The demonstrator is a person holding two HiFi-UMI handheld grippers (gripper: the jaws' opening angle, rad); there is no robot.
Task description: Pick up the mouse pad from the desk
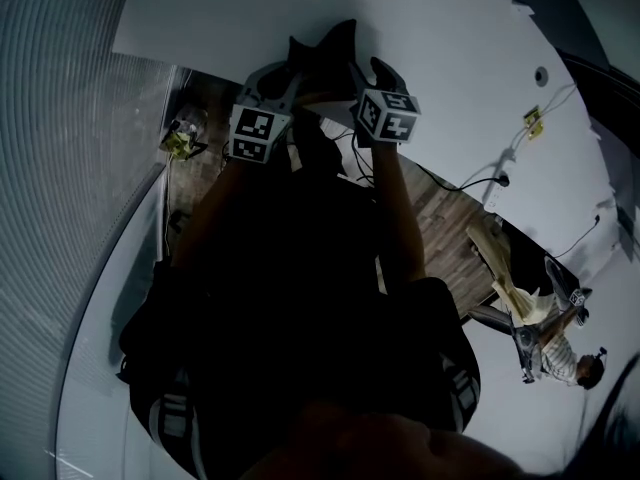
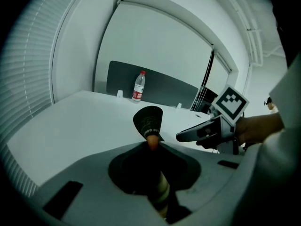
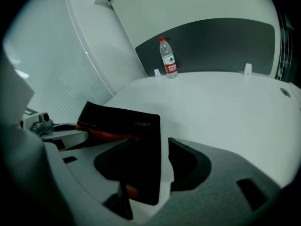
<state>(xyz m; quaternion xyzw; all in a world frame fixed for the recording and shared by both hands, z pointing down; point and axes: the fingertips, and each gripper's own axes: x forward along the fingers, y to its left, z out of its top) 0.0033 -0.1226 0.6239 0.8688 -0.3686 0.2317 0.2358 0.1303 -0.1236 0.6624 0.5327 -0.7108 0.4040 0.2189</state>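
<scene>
Jaws of left gripper (image 2: pixel 151 145) pinch mouse pad (image 3: pixel 122 119); right gripper's (image 3: pixel 162 147) seem spread; bottle (image 3: pixel 167 60) beyond.

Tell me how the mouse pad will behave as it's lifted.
Likely floppy: the mouse pad bends and curls where the left gripper pinches it. Probably light, since a pinch at one edge seems to carry it. Its orange underside looks rubbery, so it should not slip easily, though that is a guess.

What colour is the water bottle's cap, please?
The cap is red; the right gripper view shows it best.
</scene>
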